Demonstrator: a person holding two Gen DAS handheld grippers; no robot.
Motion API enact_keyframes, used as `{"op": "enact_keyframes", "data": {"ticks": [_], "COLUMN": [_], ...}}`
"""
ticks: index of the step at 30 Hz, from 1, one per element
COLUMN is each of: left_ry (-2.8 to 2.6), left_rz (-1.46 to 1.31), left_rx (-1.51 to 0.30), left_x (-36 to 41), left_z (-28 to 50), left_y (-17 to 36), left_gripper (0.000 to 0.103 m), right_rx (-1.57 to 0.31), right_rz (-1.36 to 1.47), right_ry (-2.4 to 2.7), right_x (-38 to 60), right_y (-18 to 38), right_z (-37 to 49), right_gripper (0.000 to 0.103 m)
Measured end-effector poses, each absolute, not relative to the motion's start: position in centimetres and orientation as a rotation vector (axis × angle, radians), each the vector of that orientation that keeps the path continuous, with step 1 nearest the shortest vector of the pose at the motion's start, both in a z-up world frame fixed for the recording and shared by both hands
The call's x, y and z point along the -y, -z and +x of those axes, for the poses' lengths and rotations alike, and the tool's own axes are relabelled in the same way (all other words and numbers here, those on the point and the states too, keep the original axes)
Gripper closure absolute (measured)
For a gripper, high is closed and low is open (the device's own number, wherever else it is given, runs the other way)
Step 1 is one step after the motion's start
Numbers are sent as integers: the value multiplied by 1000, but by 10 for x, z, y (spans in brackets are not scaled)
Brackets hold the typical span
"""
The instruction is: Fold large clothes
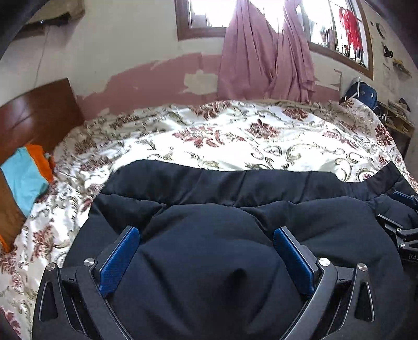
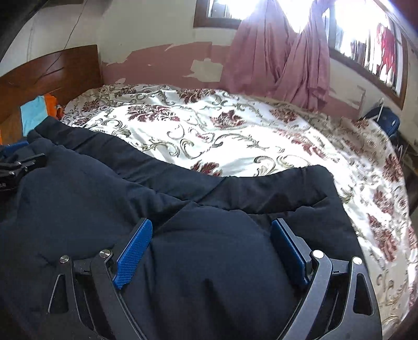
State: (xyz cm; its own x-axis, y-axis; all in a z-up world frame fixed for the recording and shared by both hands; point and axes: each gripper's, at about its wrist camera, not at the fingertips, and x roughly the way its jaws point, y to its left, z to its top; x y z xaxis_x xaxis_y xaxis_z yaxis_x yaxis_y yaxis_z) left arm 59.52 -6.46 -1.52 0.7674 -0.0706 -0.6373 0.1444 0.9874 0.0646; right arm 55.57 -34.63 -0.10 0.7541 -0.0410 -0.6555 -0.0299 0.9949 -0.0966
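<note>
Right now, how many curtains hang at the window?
2: left curtain and right curtain, side by side behind the bed. More may be out of view.

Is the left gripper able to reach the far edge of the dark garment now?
Probably yes: the left gripper stands open over the dark garment, and nothing lies between it and the far edge.

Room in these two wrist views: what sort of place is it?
A bedroom in a home, most likely. A bed with a floral cover and wooden headboard fills the view, pink curtains hang at a window, and a dark garment lies spread on the bed.
</note>
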Motion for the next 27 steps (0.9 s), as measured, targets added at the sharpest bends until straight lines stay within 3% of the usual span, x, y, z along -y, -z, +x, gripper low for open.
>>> {"op": "enact_keyframes", "data": {"ticks": [27], "left_ry": [176], "left_rz": [37], "left_rx": [-685], "left_x": [64], "left_z": [612], "left_y": [42], "left_gripper": [0], "right_rx": [-759], "right_rz": [66], "right_ry": [-94], "right_x": [364], "right_y": [45], "right_z": [581], "right_gripper": [7]}}
